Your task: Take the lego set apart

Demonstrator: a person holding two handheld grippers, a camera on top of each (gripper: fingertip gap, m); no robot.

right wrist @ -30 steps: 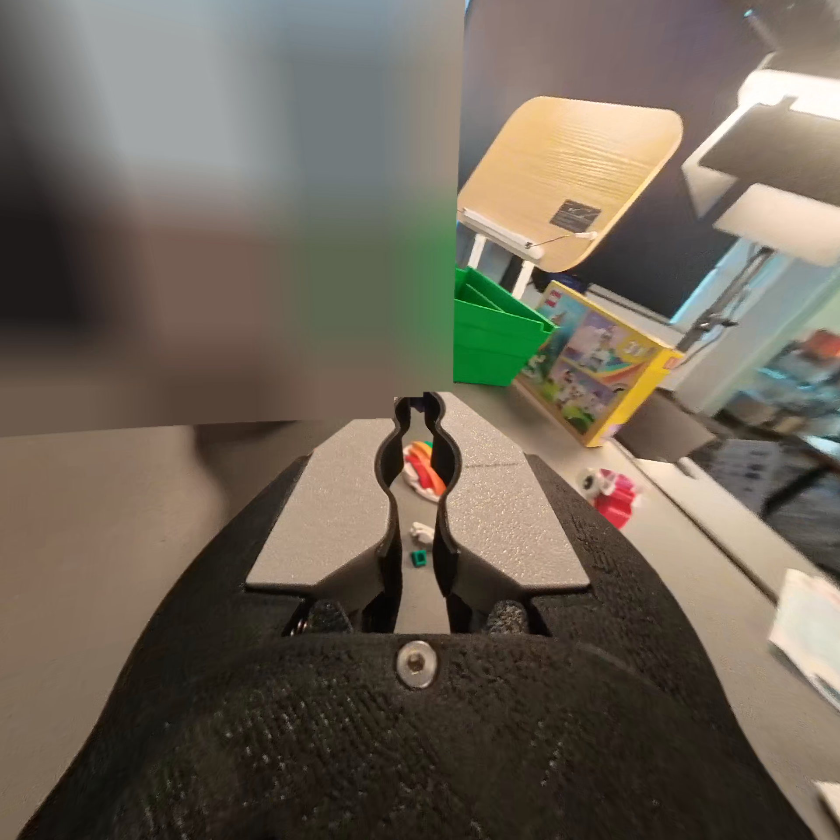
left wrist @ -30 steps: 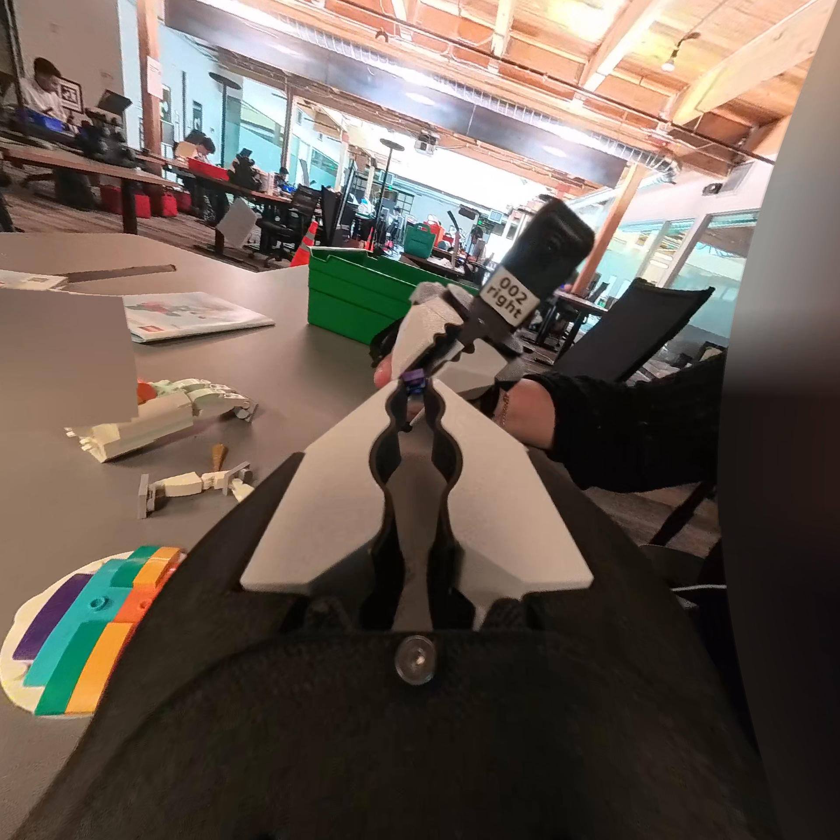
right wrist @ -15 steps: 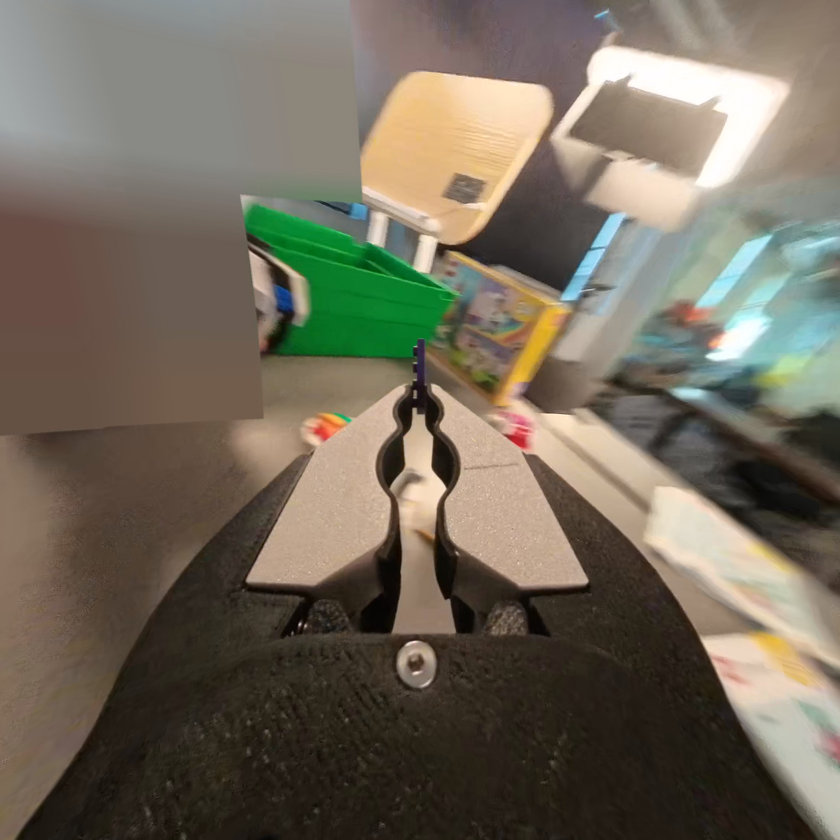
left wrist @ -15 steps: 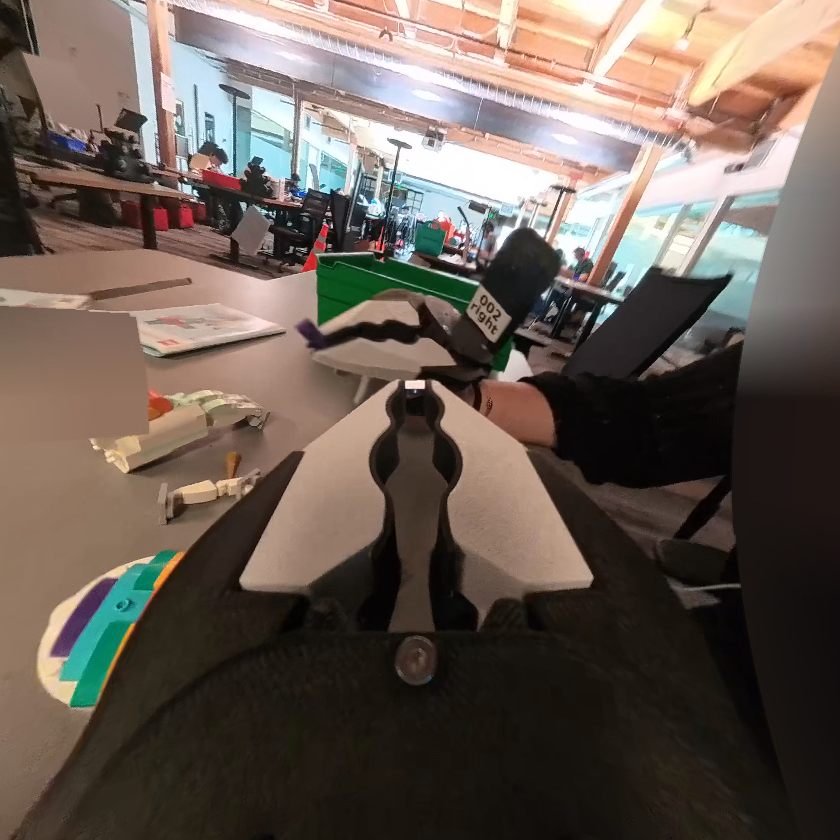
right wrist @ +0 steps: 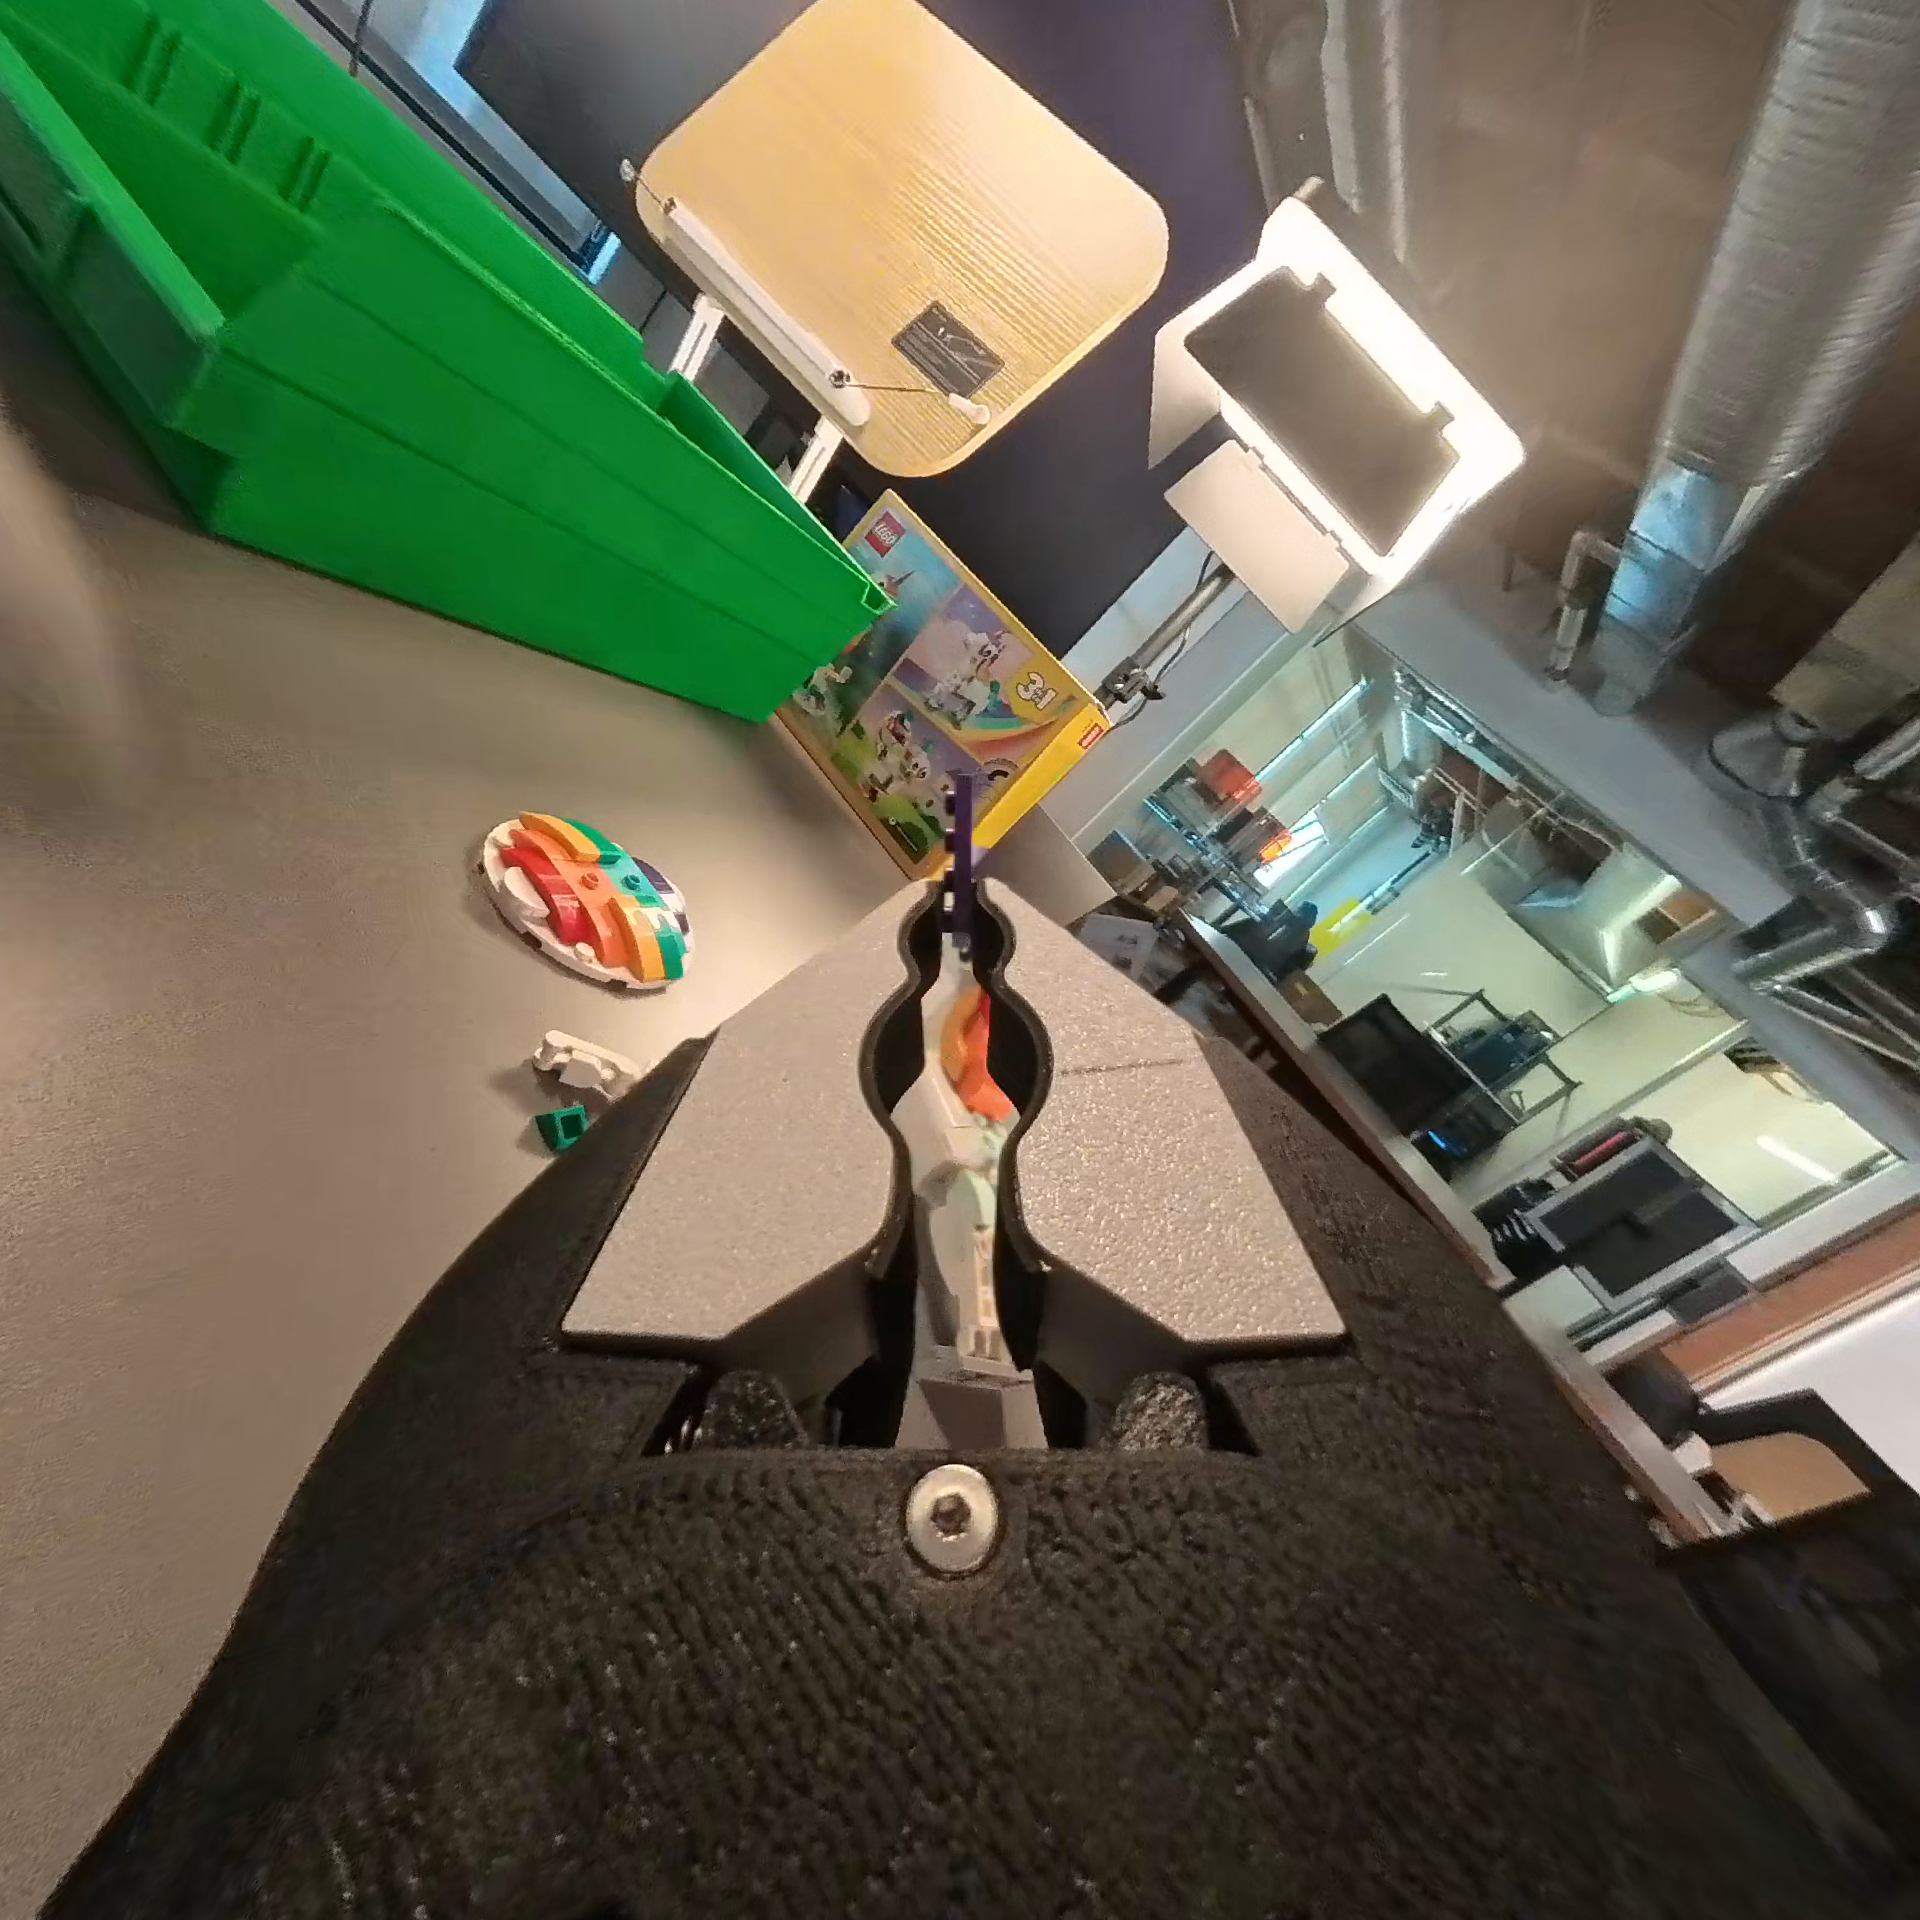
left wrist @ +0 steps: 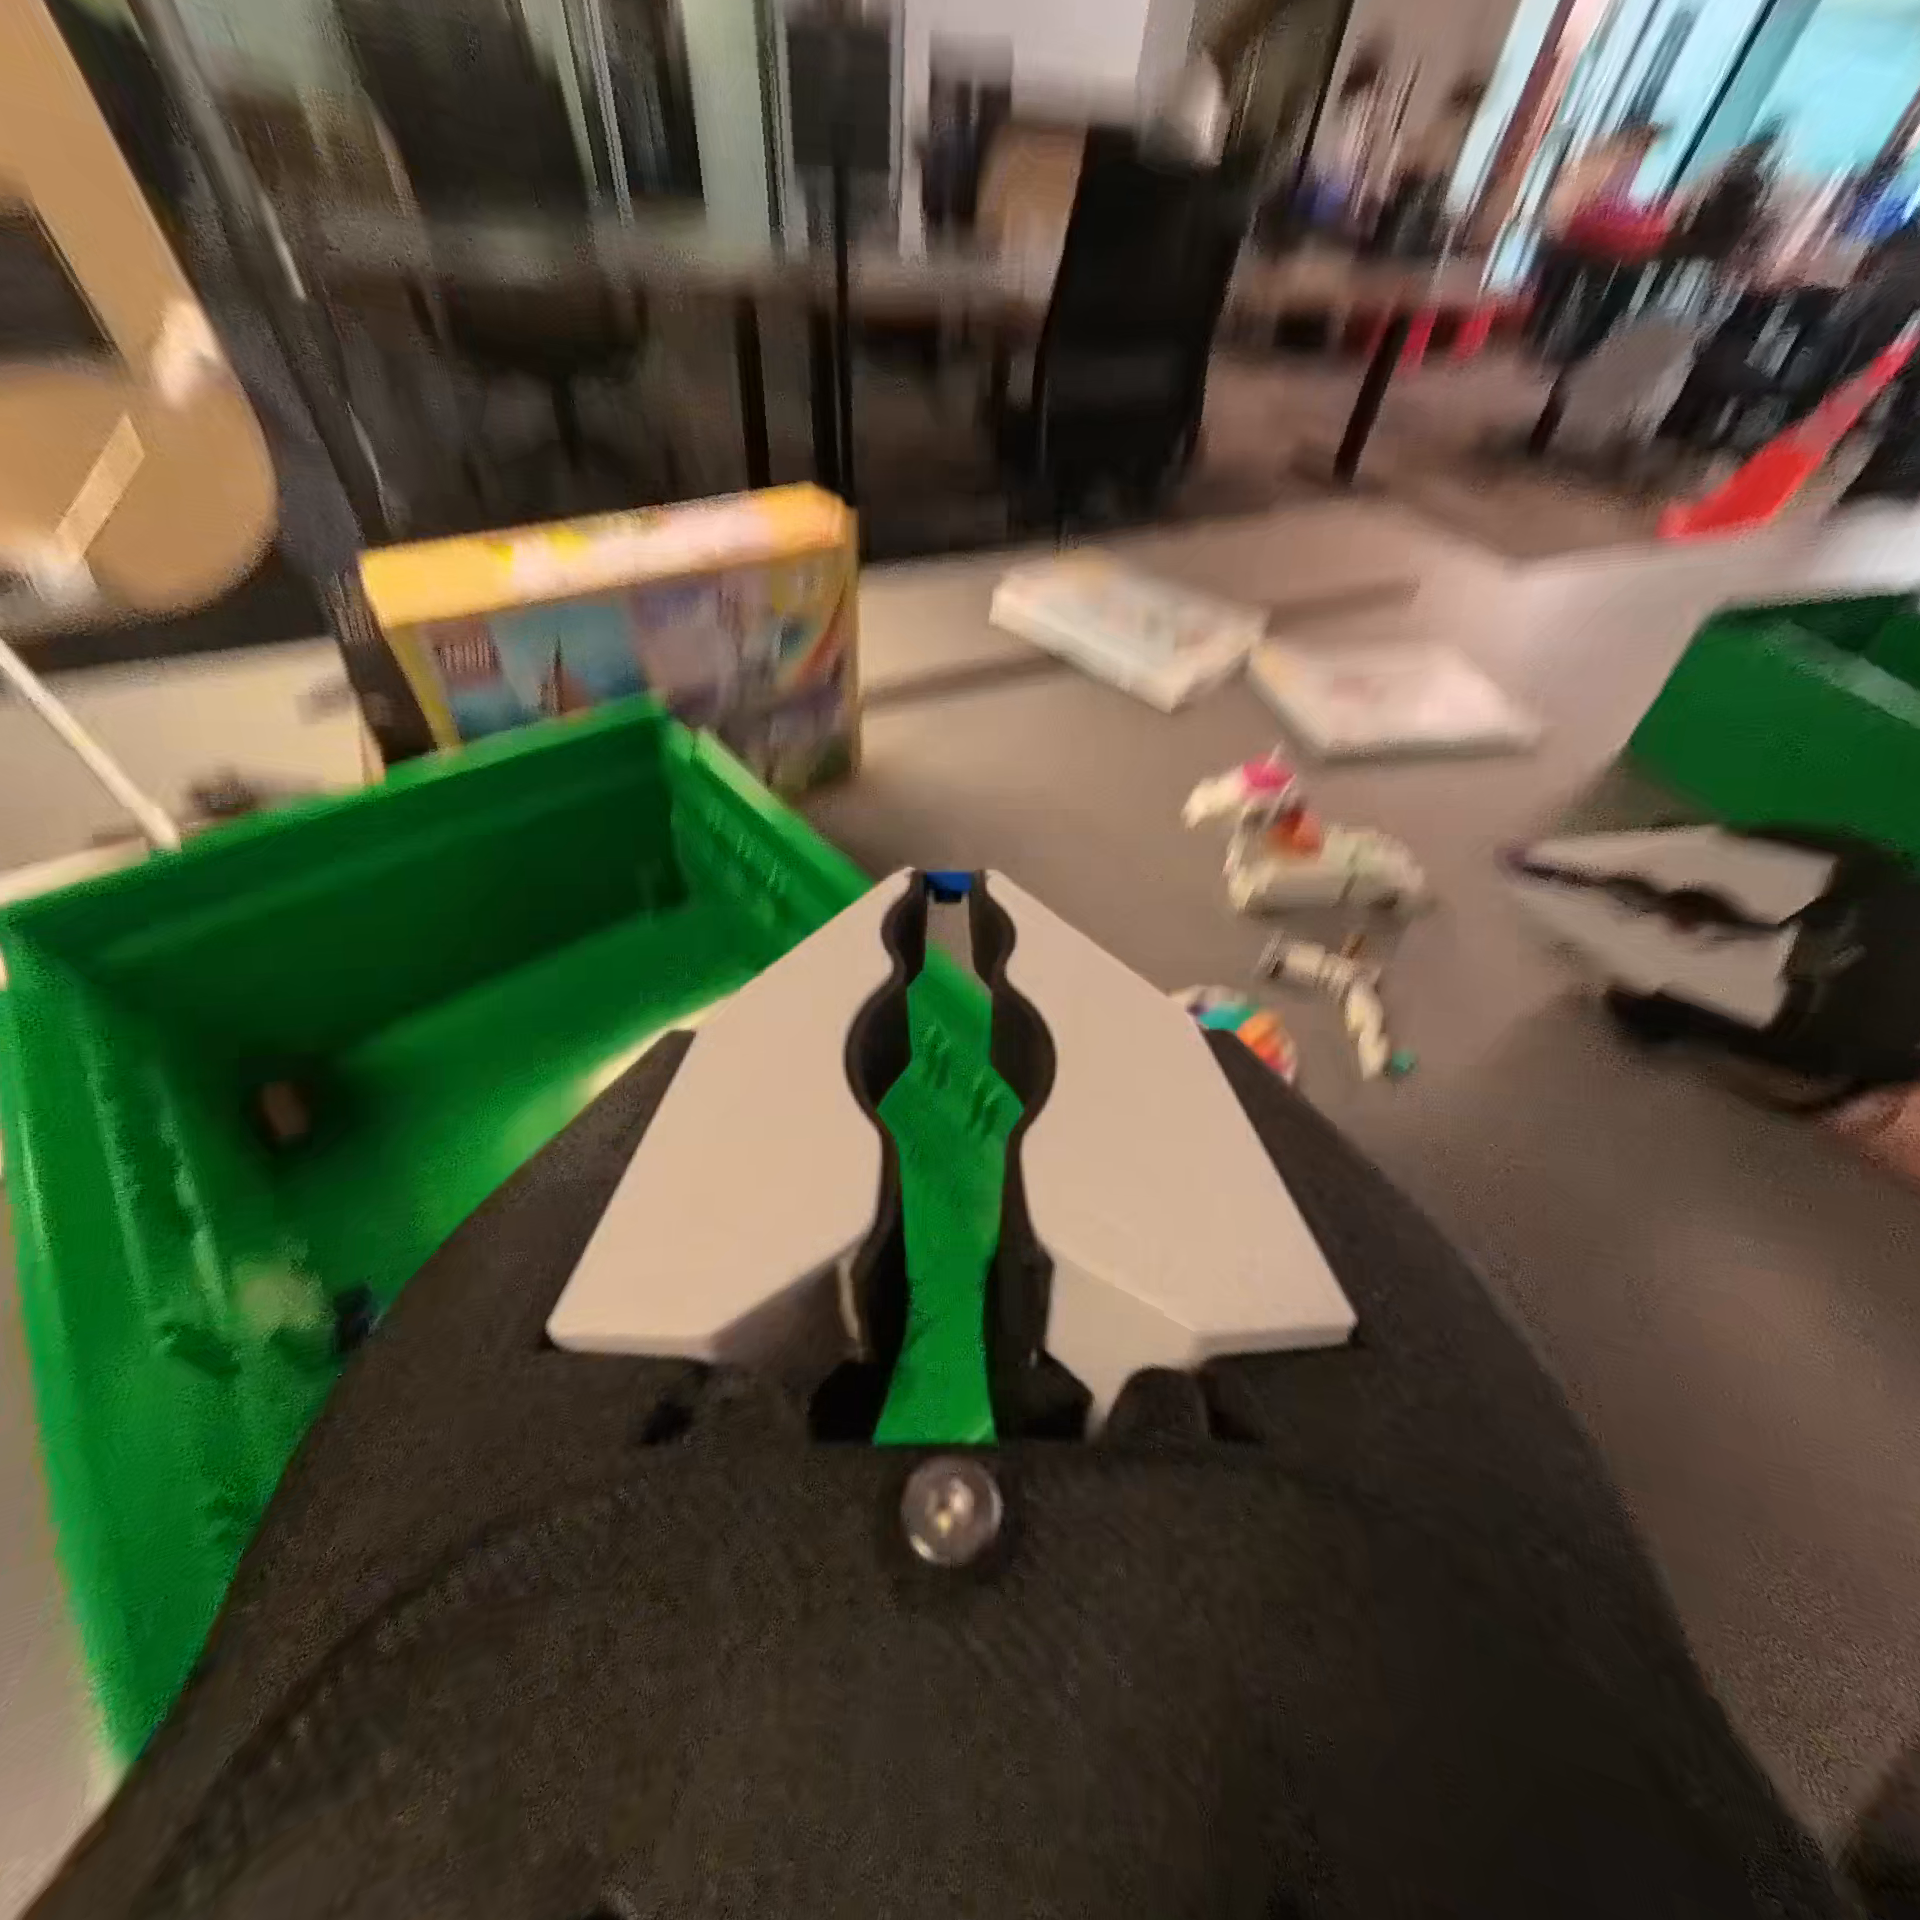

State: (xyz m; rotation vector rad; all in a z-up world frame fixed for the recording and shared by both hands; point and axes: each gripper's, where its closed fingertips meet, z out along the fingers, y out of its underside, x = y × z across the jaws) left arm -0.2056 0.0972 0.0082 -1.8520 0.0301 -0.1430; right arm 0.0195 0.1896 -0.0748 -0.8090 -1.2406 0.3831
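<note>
My left gripper (left wrist: 943,902) is shut on a small blue brick (left wrist: 943,881) and hangs over the near edge of an open green bin (left wrist: 343,966). My right gripper (right wrist: 961,920) is shut on a thin purple plate (right wrist: 964,836) that sticks out past its tips, above the grey table. The white unicorn body (left wrist: 1304,857) lies on the table, and in the right wrist view it shows through the finger gap (right wrist: 961,1153). The rainbow disc (right wrist: 587,899) lies flat to the left. The right gripper also shows blurred at the right of the left wrist view (left wrist: 1683,914).
A loose white piece (right wrist: 582,1060) and a small green piece (right wrist: 561,1127) lie near the disc. Stacked green bins (right wrist: 468,447) and the yellow set box (right wrist: 935,707) stand behind. Booklets (left wrist: 1382,701) lie farther back. A second green bin (left wrist: 1787,727) is at right. Some 25 centimetres of space lies between my two pairs of fingers.
The two grippers have pulled apart: the right keeps the purple plate, the left a small blue brick. The left gripper has swung left over the green bin; its view is motion-blurred.
</note>
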